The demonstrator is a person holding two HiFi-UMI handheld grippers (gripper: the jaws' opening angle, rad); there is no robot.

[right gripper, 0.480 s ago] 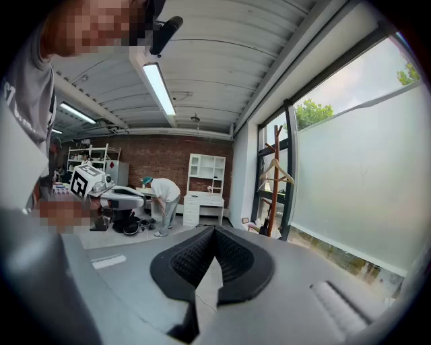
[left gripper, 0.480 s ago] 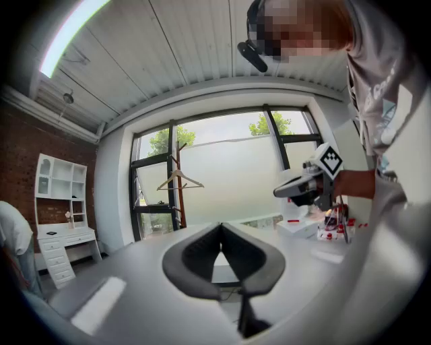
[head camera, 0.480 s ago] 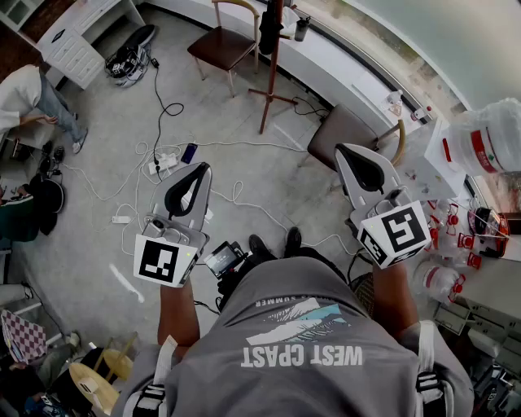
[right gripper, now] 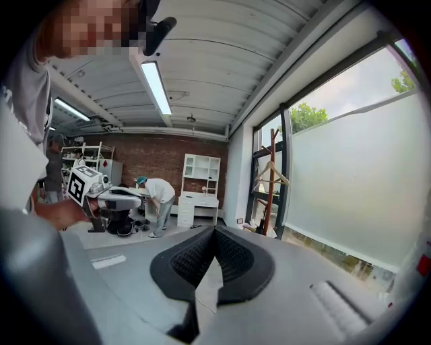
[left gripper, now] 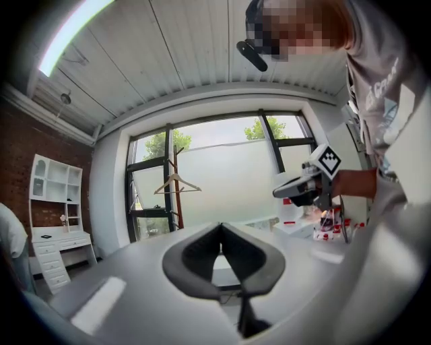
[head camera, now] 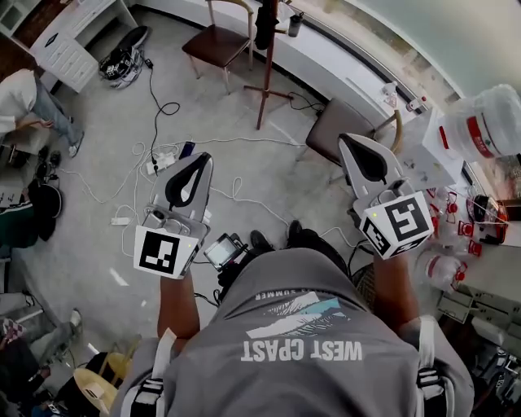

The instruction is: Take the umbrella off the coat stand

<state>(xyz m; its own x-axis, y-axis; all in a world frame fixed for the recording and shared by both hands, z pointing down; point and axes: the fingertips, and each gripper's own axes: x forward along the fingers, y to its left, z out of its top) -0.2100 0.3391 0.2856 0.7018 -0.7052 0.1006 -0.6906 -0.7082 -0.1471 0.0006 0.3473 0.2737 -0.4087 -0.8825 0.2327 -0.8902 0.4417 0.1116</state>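
Compared with half a second ago, the whole scene sits a little higher in the head view: the coat stand (head camera: 263, 69), the chairs and the seated person at the left edge have all slid towards the top, and the wearer's right shoe (head camera: 306, 237) has shifted forward. Both grippers keep the same pose, held out side by side and well apart. The left gripper (head camera: 196, 168) has its jaws clenched with nothing between them, and the right gripper (head camera: 358, 151) is likewise closed and empty. The umbrella (head camera: 266, 24), a dark folded shape, hangs high on the red-brown stand at the top of the view, far from both grippers. The grey floor (head camera: 106, 171) is strewn with white cables (head camera: 236, 192) and a power strip (head camera: 163, 161). A brown wooden chair (head camera: 213, 45) stands left of the stand and a second chair (head camera: 342, 130) right of it. A white drawer cabinet (head camera: 69, 53) fills the upper left corner. A desk (head camera: 435, 163) on the right carries red-and-white plastic bottles. The gripper views show a large frosted window, a brick wall and a slatted white ceiling.
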